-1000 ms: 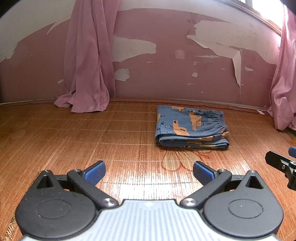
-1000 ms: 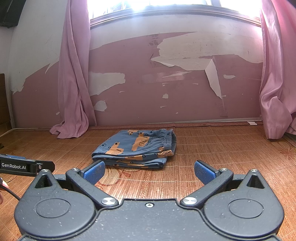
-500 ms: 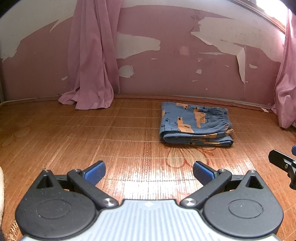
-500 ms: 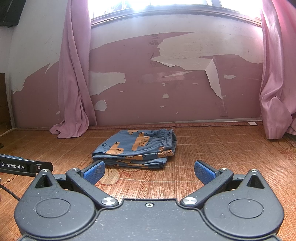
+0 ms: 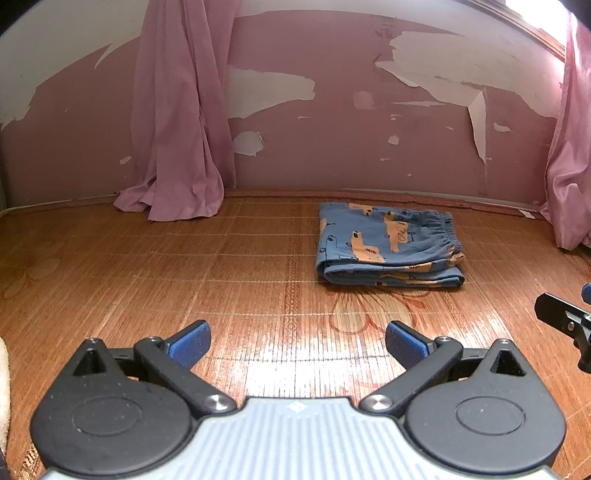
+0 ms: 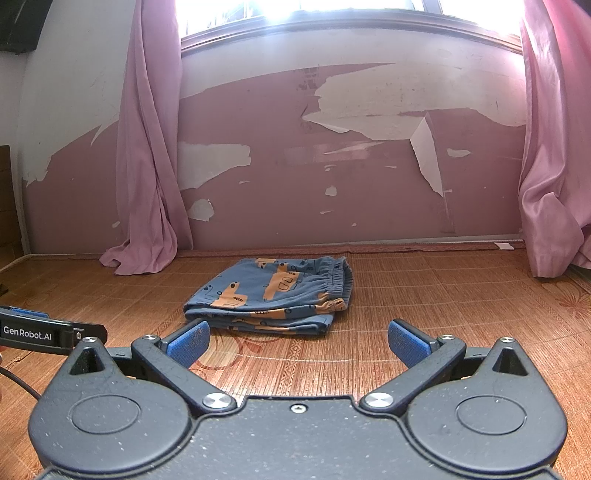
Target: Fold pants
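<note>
Blue pants (image 5: 388, 245) with orange prints lie folded into a compact stack on the bamboo mat (image 5: 184, 280), waistband to the right. In the right wrist view the same pants (image 6: 273, 295) sit just beyond and left of centre. My left gripper (image 5: 297, 345) is open, well short of the pants, nothing between its blue pads. My right gripper (image 6: 297, 341) is open too, hovering close in front of the stack without touching it. Each gripper's side shows at the other view's edge.
A pink wall with peeling paint (image 6: 332, 177) runs behind the mat. Pink curtains hang at left (image 5: 177, 129) and right (image 6: 554, 166), pooling on the mat. A window (image 6: 314, 11) glares above. A cable (image 6: 18, 384) trails at the far left.
The left gripper has drawn back and swung slightly left, so the pants look smaller and farther right. The right gripper has barely moved. Both stayed open.
</note>
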`<state>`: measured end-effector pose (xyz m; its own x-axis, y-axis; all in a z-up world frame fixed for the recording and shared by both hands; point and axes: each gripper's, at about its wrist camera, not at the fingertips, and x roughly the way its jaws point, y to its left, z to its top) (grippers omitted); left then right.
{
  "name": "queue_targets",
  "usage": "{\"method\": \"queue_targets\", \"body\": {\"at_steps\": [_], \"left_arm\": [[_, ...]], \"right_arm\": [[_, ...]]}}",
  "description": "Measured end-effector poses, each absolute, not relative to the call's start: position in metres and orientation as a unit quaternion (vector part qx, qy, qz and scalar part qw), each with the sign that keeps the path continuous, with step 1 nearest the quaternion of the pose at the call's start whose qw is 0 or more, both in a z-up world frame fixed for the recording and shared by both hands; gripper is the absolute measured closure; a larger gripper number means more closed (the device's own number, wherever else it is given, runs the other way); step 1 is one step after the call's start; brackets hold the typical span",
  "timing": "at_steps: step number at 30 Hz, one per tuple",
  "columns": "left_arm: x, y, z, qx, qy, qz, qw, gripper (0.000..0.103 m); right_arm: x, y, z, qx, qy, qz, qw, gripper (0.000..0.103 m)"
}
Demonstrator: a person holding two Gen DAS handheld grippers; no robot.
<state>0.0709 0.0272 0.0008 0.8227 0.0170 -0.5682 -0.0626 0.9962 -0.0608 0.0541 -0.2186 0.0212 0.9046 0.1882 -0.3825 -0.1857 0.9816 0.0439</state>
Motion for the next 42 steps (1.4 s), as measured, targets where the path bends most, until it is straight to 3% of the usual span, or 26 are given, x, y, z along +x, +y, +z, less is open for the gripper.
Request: {"method": "queue_targets", "body": {"at_steps": [42], "left_arm": [[0.0696, 0.0267, -0.0033, -0.035, 0.300, 0.019, 0.953, 0.000]], "right_arm": [[0.0542, -0.2178, 0.0214, 0.003, 0.198, 0.096, 0.976, 0.001]]}}
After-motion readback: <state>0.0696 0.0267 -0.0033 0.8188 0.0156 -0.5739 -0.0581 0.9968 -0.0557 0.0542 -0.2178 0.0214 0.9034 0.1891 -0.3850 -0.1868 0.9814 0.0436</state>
